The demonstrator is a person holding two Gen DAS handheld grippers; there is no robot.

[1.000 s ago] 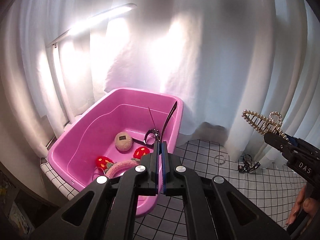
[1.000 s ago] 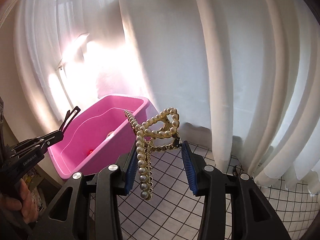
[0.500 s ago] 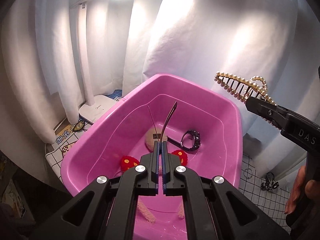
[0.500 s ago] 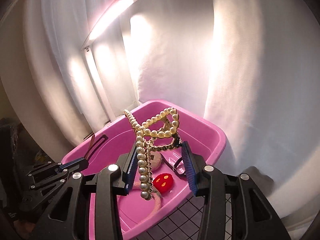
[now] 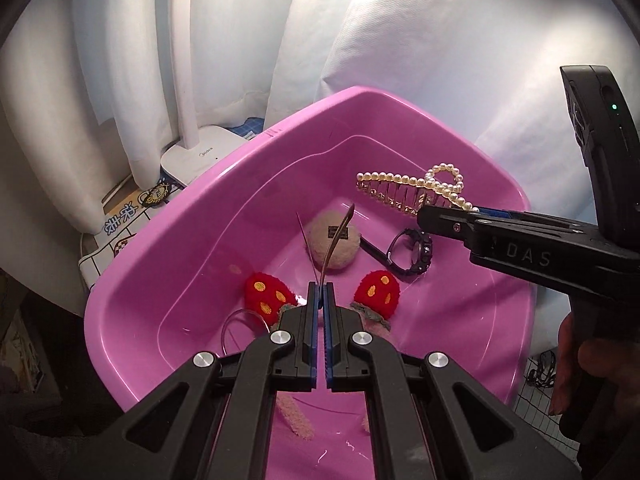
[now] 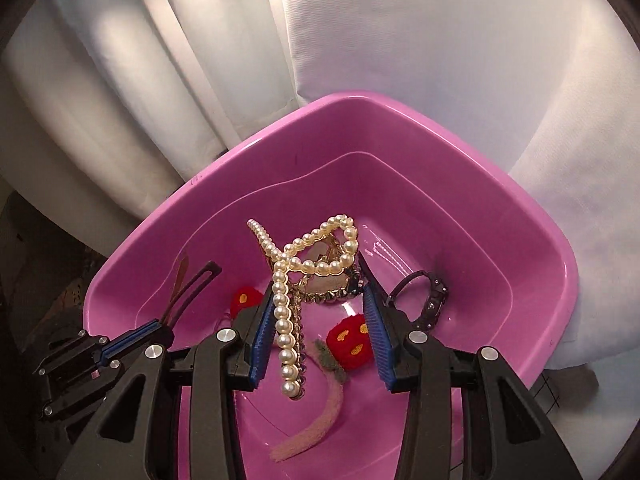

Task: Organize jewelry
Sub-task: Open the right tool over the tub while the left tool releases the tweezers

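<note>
While both grippers hover above the tub (image 5: 192, 240), right gripper (image 6: 320, 334) pinches pearl clip (image 6: 286, 320), left gripper (image 5: 320, 300) pinches hairpin (image 5: 334, 242); release pending

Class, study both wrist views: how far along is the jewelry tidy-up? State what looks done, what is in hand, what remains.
Done: a watch, a strawberry headband and a round plush piece lie in the pink tub. In hand: the right gripper holds a pearl claw clip, the left gripper a thin dark clip, both over the tub. Left: releasing both.

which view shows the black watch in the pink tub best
The left wrist view: the black watch lies unobstructed on the pink tub floor. In the right wrist view a gripper finger hides part of it.
</note>
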